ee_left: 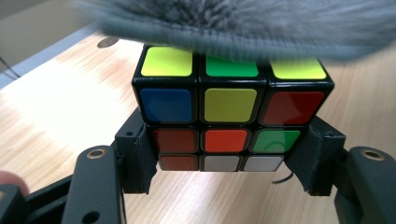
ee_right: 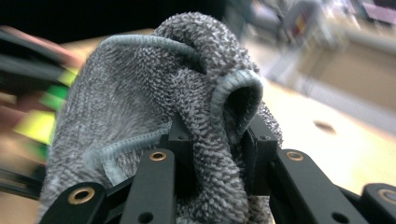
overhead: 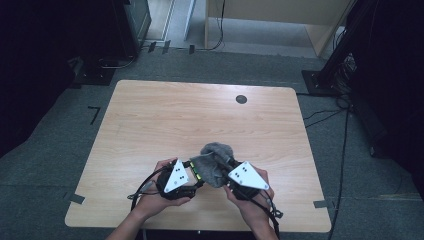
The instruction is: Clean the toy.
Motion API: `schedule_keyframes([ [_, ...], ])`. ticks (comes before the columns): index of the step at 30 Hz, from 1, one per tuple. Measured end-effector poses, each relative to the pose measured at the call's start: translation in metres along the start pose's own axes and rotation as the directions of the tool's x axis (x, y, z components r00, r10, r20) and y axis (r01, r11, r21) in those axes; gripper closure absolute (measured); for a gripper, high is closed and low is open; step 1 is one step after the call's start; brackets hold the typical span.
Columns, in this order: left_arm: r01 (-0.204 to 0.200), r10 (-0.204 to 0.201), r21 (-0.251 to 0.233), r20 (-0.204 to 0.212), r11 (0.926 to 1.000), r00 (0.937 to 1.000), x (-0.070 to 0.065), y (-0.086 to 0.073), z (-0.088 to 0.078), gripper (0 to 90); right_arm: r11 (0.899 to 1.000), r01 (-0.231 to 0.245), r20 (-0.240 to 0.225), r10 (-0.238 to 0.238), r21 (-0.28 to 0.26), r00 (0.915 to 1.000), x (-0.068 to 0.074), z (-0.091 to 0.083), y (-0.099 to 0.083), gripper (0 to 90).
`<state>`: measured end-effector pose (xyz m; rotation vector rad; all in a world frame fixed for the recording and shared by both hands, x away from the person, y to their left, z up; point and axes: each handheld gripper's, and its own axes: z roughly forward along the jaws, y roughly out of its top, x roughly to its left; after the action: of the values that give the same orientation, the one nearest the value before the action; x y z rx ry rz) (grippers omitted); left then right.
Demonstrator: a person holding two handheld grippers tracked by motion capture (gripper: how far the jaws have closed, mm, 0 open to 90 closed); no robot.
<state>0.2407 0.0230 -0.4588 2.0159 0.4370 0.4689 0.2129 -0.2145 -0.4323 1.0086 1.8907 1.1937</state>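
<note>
A puzzle cube (ee_left: 229, 114) with mixed coloured stickers sits between the jaws of my left gripper (ee_left: 226, 163), which is shut on its lower layers. A grey fluffy cloth (ee_right: 154, 116) is bunched up in my right gripper (ee_right: 215, 154), whose jaws pinch a fold of it. In the high view the two grippers meet near the table's front middle: my left gripper (overhead: 192, 172) points right, my right gripper (overhead: 223, 167) points left and up, and the cloth (overhead: 212, 162) lies against the cube's top face. The cloth (ee_left: 261, 28) covers the cube's far upper edge in the left gripper view.
The wooden table (overhead: 165, 115) has a round dark cable hole (overhead: 241, 99) near its back right. Dark stands and cables lie on the grey floor around it. A wooden cabinet (overhead: 280, 12) stands beyond the far edge.
</note>
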Motion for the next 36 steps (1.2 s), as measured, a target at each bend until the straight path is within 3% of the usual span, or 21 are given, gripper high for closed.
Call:
schedule_keyframes([
  [2, -0.002, 0.002, 0.011, 0.008, 0.9999, 1.0000, 0.002, 0.000, 0.000, 34.6, 0.998, -0.060, -0.007, 0.060, 0.004, 0.9982, -0.010, -0.001, -0.004, 70.4],
  [4, -0.018, 0.018, 0.030, 0.001, 0.9994, 0.9998, 0.002, -0.002, 0.002, 34.6, 0.994, -0.090, -0.037, 0.088, -0.055, 0.9954, -0.010, -0.008, 0.001, 70.3],
  [7, -0.016, 0.016, 0.031, 0.001, 0.9994, 0.9999, 0.000, -0.002, 0.004, 34.6, 0.991, -0.026, -0.091, 0.014, -0.130, 0.9957, 0.008, -0.018, 0.017, 70.0],
  [9, -0.026, 0.026, 0.033, -0.004, 0.9991, 0.9996, -0.003, 0.000, 0.005, 34.6, 0.991, 0.025, -0.147, -0.044, -0.133, 0.9882, 0.026, -0.018, 0.023, 68.8],
  [10, -0.028, 0.028, 0.037, -0.005, 0.9989, 0.9996, -0.004, 0.001, 0.005, 34.6, 0.991, 0.060, -0.153, -0.079, -0.120, 0.9852, 0.034, -0.017, 0.023, 68.0],
  [12, -0.041, 0.042, 0.065, -0.012, 0.9970, 0.9990, -0.005, 0.000, 0.006, 34.6, 0.988, 0.121, -0.111, -0.132, -0.099, 0.9850, 0.042, -0.012, 0.022, 68.0],
  [14, -0.044, 0.045, 0.070, -0.012, 0.9966, 0.9989, -0.004, 0.000, 0.006, 34.6, 0.994, 0.085, -0.098, -0.092, -0.075, 0.9909, 0.033, -0.008, 0.018, 68.5],
  [16, -0.040, 0.041, 0.059, -0.011, 0.9974, 0.9991, -0.005, 0.000, 0.006, 34.6, 0.999, 0.030, -0.037, -0.032, -0.036, 0.9988, 0.017, -0.004, 0.012, 68.9],
  [18, -0.026, 0.026, 0.044, 0.002, 0.9987, 0.9997, -0.004, 0.001, 0.005, 34.6, 1.000, -0.018, 0.011, 0.018, -0.001, 0.9998, 0.002, -0.005, 0.008, 69.3],
  [19, -0.029, 0.029, 0.052, -0.004, 0.9982, 0.9996, -0.004, 0.001, 0.006, 34.6, 0.998, -0.055, 0.009, 0.055, -0.023, 0.9985, -0.002, -0.009, 0.008, 69.4],
  [20, -0.030, 0.031, 0.062, -0.008, 0.9977, 0.9995, -0.003, 0.000, 0.007, 34.6, 0.994, -0.095, -0.022, 0.094, -0.060, 0.9954, -0.002, -0.013, 0.010, 69.4],
  [21, -0.032, 0.032, 0.072, -0.011, 0.9969, 0.9994, -0.003, -0.001, 0.007, 34.6, 0.990, -0.106, -0.061, 0.100, -0.098, 0.9931, 0.002, -0.016, 0.014, 69.4],
  [22, -0.035, 0.037, 0.079, -0.014, 0.9962, 0.9992, -0.003, -0.001, 0.008, 34.6, 0.989, -0.082, -0.093, 0.071, -0.122, 0.9931, 0.009, -0.019, 0.018, 69.4],
  [24, -0.030, 0.032, 0.077, -0.017, 0.9966, 0.9993, -0.003, 0.000, 0.007, 34.6, 0.993, 0.011, -0.151, -0.030, -0.121, 0.9881, 0.030, -0.018, 0.024, 69.2],
  [26, -0.020, 0.020, 0.089, -0.002, 0.9958, 0.9998, -0.004, 0.002, 0.007, 34.6, 0.990, 0.112, -0.129, -0.123, -0.085, 0.9840, 0.046, -0.012, 0.023, 68.8],
  [27, -0.025, 0.026, 0.101, -0.002, 0.9946, 0.9997, -0.004, 0.002, 0.007, 34.6, 0.988, 0.132, -0.113, -0.141, -0.084, 0.9835, 0.048, -0.010, 0.020, 68.7],
  [28, -0.030, 0.030, 0.107, 0.003, 0.9938, 0.9996, -0.003, 0.002, 0.008, 34.6, 0.990, 0.115, -0.108, -0.123, -0.076, 0.9865, 0.045, -0.008, 0.018, 68.7],
  [31, -0.005, 0.005, 0.084, 0.005, 0.9965, 1.0000, -0.001, 0.001, 0.006, 34.6, 1.000, -0.010, -0.056, 0.009, -0.025, 0.9984, 0.020, -0.005, 0.012, 69.0],
  [34, 0.019, -0.020, 0.064, 0.003, 0.9978, 0.9998, 0.002, 0.001, 0.005, 34.5, 0.996, -0.092, 0.000, 0.092, 0.011, 0.9957, 0.000, -0.007, 0.008, 69.0],
  [36, 0.021, -0.021, 0.076, -0.006, 0.9969, 0.9998, 0.003, -0.001, 0.006, 34.6, 0.992, -0.119, -0.031, 0.118, -0.036, 0.9926, 0.000, -0.013, 0.012, 68.9],
])
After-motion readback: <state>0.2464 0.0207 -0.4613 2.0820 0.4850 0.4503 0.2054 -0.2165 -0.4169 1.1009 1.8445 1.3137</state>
